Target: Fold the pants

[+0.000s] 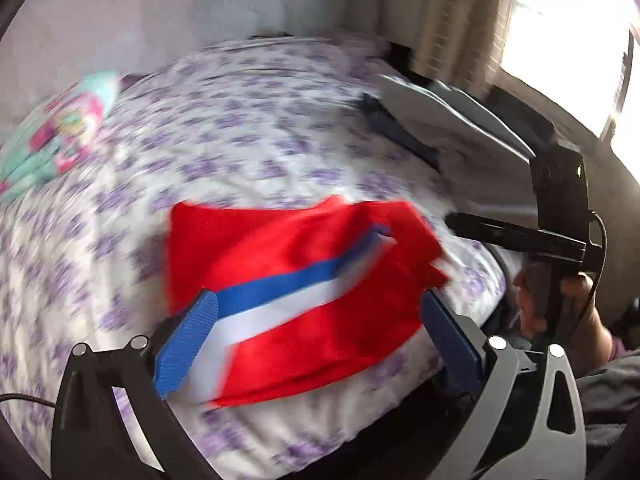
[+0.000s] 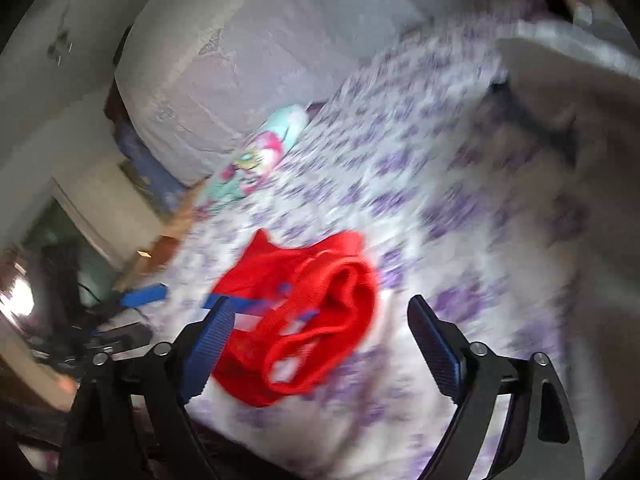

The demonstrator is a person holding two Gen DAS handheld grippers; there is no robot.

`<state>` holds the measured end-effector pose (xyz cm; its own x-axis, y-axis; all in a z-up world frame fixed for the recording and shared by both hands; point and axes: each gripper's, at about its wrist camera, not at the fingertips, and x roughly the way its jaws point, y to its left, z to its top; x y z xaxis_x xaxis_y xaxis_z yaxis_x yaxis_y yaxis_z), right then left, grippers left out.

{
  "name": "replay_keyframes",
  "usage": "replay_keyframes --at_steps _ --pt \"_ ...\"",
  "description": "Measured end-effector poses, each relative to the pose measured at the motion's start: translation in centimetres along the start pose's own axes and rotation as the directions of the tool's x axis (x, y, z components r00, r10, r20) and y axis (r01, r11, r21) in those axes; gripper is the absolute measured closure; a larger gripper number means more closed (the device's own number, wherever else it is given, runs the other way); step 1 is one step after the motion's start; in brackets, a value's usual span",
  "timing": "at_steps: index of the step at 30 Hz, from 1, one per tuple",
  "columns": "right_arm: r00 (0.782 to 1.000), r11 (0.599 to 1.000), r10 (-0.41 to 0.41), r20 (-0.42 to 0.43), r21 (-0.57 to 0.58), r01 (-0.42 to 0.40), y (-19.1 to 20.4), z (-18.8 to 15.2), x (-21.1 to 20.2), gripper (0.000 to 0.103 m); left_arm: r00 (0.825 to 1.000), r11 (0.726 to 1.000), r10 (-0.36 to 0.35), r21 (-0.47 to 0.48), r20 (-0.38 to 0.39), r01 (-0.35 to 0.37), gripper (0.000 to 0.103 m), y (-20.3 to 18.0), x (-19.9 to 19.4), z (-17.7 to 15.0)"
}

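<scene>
Bed (image 1: 248, 128), floral sheet: red pants (image 1: 288, 280) laid folded; left gripper (image 1: 320, 320), right gripper (image 2: 320, 324) held spread, empty, likely for regrasp.

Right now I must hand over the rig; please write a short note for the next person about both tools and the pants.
Left tool: open, holds nothing, above the red pants.
Right tool: open, holds nothing, near the waistband end.
Pants: on the floral bed sheet, partly folded, blue and white stripe on top, waistband bunched.
Left: judge whether another fold is needed, then smooth it. Pictures are blurred.
</scene>
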<state>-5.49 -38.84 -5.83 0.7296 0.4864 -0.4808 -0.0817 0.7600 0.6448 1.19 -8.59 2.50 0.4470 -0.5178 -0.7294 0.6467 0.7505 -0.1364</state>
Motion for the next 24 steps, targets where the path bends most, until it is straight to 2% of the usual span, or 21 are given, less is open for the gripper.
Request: replay_keyframes --at_steps 1,2,4,6,7,8,9,11,12,13,15,16,18,19,21,22,24 --pt "0.998 0.997 0.047 -0.031 0.061 -0.045 -0.5 0.1 0.6 0.010 1.000 0.999 0.015 -0.047 -0.009 -0.016 0.004 1.6 0.0 -0.5" --pt "0.996 0.991 0.063 -0.065 0.119 -0.055 -1.0 0.1 1.2 0.004 0.999 0.995 0.035 -0.090 -0.024 -0.037 0.004 2.9 0.6 -0.7" --pt "0.986 0.972 0.068 -0.153 0.233 -0.031 -2.4 0.1 3.0 0.004 0.996 0.986 0.047 -0.159 -0.072 -0.058 0.005 5.3 2.3 -1.5" --pt "0.976 0.962 0.082 -0.202 0.272 -0.025 -2.8 0.2 4.8 0.007 0.992 0.979 0.064 -0.187 -0.105 -0.083 0.005 6.6 3.7 -2.4" --pt "0.975 0.966 0.089 -0.205 0.258 -0.034 -2.4 0.3 5.1 0.018 0.991 0.978 0.061 -0.193 -0.117 -0.083 0.005 6.9 4.4 -2.6" --pt "0.967 0.971 0.115 -0.228 0.230 -0.061 -1.6 0.6 5.7 0.058 0.991 0.978 0.055 -0.195 -0.121 -0.078 0.005 7.0 4.6 -2.9" --pt "0.963 0.981 0.096 -0.251 0.190 -0.048 -0.7 1.0 6.0 0.069 0.991 0.976 0.051 -0.203 -0.121 -0.075 0.005 7.1 4.8 -3.1" --pt "0.969 0.998 0.043 -0.242 0.046 -0.033 2.5 2.2 5.4 0.077 0.994 0.974 0.044 -0.215 -0.102 -0.065 0.005 7.3 4.3 -3.1" --pt "0.973 0.999 0.042 -0.227 -0.015 -0.047 4.3 2.9 5.0 0.080 0.996 0.972 0.045 -0.227 -0.076 -0.061 0.005 7.8 3.6 -3.0" --pt "0.975 0.992 0.080 -0.206 -0.083 -0.099 6.9 4.2 4.2 0.081 0.997 0.969 0.049 -0.241 -0.051 -0.060 0.005 8.0 2.8 -3.0" --pt "0.975 0.971 0.136 -0.177 -0.173 -0.167 9.7 5.7 3.3 0.082 0.998 0.957 0.062 -0.283 0.008 -0.057 0.005 9.2 0.8 -2.9" --pt "0.975 0.960 0.142 -0.173 -0.218 -0.178 10.8 6.5 3.4 0.082 0.997 0.952 0.065 -0.301 0.033 -0.052 0.005 9.8 -0.1 -2.8" --pt "0.964 0.969 0.125 -0.236 -0.180 -0.169 9.3 7.2 5.2 0.082 0.996 0.949 0.072 -0.311 0.044 -0.055 0.005 10.1 -0.7 -2.8" --pt "0.954 0.987 0.057 -0.294 -0.130 -0.098 6.7 6.5 7.5 0.081 0.997 0.946 0.074 -0.318 0.039 -0.058 0.005 10.3 -0.6 -2.9" --pt "0.928 0.995 -0.063 -0.368 -0.097 0.029 3.4 4.9 10.0 0.068 0.998 0.946 0.058 -0.320 0.014 -0.050 0.005 10.3 0.2 -3.1" --pt "0.924 0.996 -0.090 -0.371 -0.056 0.074 1.5 3.8 10.4 0.063 0.999 0.948 0.053 -0.313 0.002 -0.049 0.005 10.2 0.7 -3.2" --pt "0.945 0.997 -0.046 -0.325 0.041 0.062 0.3 3.4 9.0 0.036 0.998 0.953 0.059 -0.297 -0.015 -0.060 0.005 10.1 1.1 -3.3"
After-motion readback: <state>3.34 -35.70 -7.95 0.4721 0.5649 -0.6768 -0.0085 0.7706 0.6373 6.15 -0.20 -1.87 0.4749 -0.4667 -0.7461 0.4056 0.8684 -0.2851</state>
